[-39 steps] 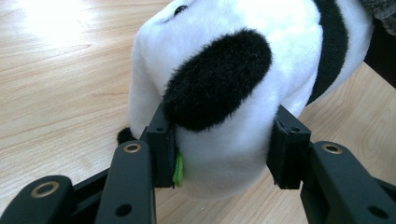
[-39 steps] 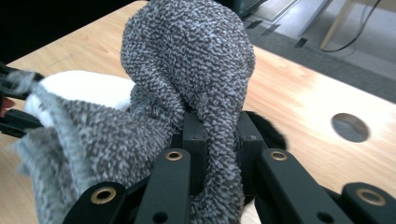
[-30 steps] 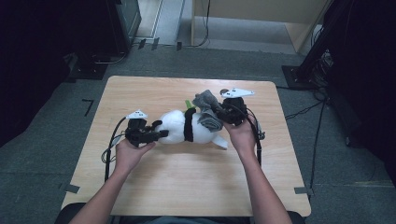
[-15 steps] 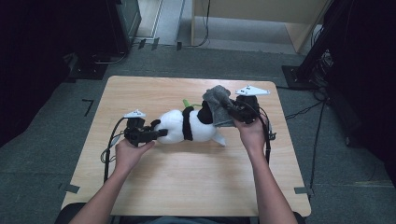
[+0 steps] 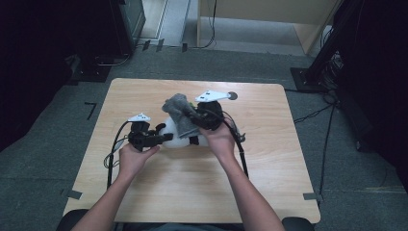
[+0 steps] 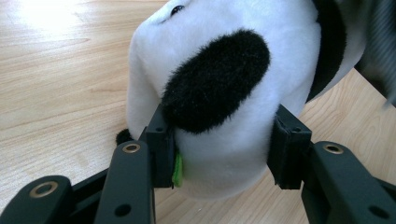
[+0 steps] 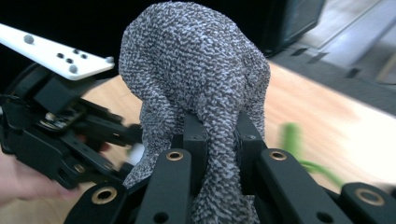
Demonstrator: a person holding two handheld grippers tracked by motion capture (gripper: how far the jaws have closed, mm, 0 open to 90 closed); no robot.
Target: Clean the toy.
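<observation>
A white plush dog [image 5: 182, 140] with black ears lies on the wooden table [image 5: 288, 168]. My left gripper [image 5: 163, 137] grips its head from the left. In the left gripper view the pads [image 6: 161, 149] press into both sides of the white head [image 6: 224, 93], just under a black ear. A green scrap [image 6: 177, 169] shows by the left pad. My right gripper [image 5: 192, 120] hovers over the dog's body, shut on a grey knitted cloth [image 5: 177, 109]. In the right gripper view the cloth [image 7: 196, 70] bulges up from between the closed jaws, with the left gripper [image 7: 51, 130] beyond it.
A dark round hole [image 5: 232, 95] marks the table's far side. Cables trail from both grippers across the table and over its edges. On the floor stand a black cabinet [image 5: 122, 24] at back left, wooden furniture [image 5: 269, 19] behind and a black stand [image 5: 332, 62] at right.
My right gripper has carried the grey cloth left, from the dog's rear end to above its body near the left gripper. The left gripper has kept its hold and stayed put.
</observation>
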